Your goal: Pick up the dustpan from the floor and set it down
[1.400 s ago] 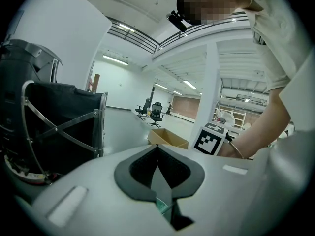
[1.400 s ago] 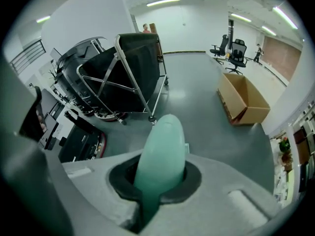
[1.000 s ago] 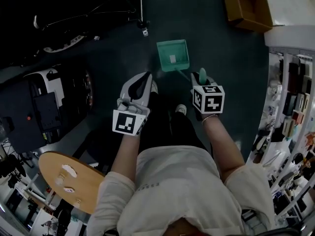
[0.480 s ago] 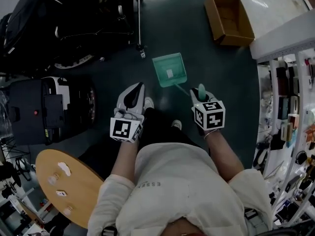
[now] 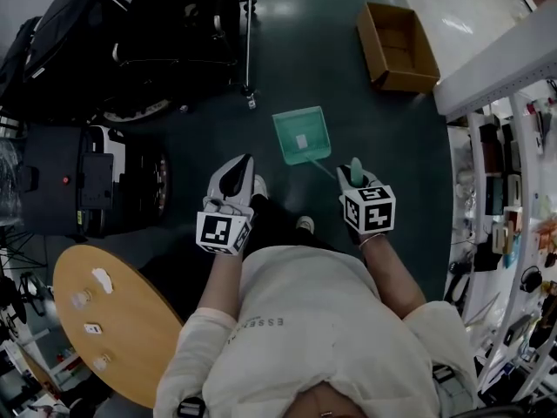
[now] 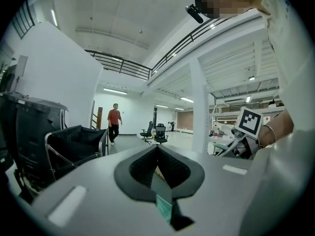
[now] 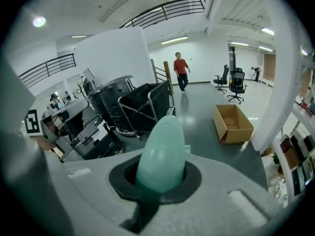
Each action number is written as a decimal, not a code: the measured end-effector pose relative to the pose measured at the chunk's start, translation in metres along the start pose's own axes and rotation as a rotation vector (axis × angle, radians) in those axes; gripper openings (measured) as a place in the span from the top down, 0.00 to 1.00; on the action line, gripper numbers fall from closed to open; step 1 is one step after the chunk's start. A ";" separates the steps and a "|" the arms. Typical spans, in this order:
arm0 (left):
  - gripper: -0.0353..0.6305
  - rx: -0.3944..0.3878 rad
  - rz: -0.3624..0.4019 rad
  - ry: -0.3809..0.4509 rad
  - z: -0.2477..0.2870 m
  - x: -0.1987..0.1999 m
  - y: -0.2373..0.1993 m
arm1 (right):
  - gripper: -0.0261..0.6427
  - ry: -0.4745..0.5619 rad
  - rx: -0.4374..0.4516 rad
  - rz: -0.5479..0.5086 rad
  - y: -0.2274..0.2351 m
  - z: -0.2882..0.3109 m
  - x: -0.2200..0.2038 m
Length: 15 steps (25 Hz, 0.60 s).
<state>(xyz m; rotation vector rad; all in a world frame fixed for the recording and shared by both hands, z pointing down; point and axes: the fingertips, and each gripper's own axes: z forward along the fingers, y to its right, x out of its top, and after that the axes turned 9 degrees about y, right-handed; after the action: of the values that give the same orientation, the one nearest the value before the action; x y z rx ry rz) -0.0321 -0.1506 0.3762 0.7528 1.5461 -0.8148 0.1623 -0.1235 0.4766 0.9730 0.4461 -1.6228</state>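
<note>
A green dustpan (image 5: 301, 136) hangs by its thin handle over the dark floor, pan end away from me. My right gripper (image 5: 353, 174) is shut on the handle's rounded teal grip (image 7: 162, 156), which pokes out past the black pads; the pan itself is hidden in the right gripper view. To the left at about the same height, my left gripper (image 5: 238, 171) points level across the room. Its black pads (image 6: 140, 168) meet at the tip, and nothing sticks out beyond them.
An open cardboard box (image 5: 398, 46) lies on the floor beyond the dustpan. Black carts (image 5: 174, 24) and a dark machine (image 5: 65, 181) stand at the left. A round wooden table (image 5: 113, 320) is near left, shelving (image 5: 509, 190) at the right. A person (image 7: 181, 70) walks far off.
Both grippers have risen and the floor looks farther off. The dustpan came up with the right gripper, which has kept its grip on the handle.
</note>
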 end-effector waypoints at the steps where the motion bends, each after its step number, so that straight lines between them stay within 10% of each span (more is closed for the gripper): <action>1: 0.92 0.002 0.001 0.003 -0.001 0.001 0.002 | 0.96 -0.002 0.001 0.002 0.001 -0.003 -0.002; 15: 0.92 0.037 -0.027 -0.037 -0.004 -0.017 -0.003 | 0.96 -0.053 0.015 -0.021 0.002 0.014 -0.010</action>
<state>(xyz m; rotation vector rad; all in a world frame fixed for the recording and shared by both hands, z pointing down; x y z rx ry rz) -0.0352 -0.1490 0.3937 0.7414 1.5146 -0.8747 0.1600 -0.1280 0.4927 0.9372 0.4091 -1.6688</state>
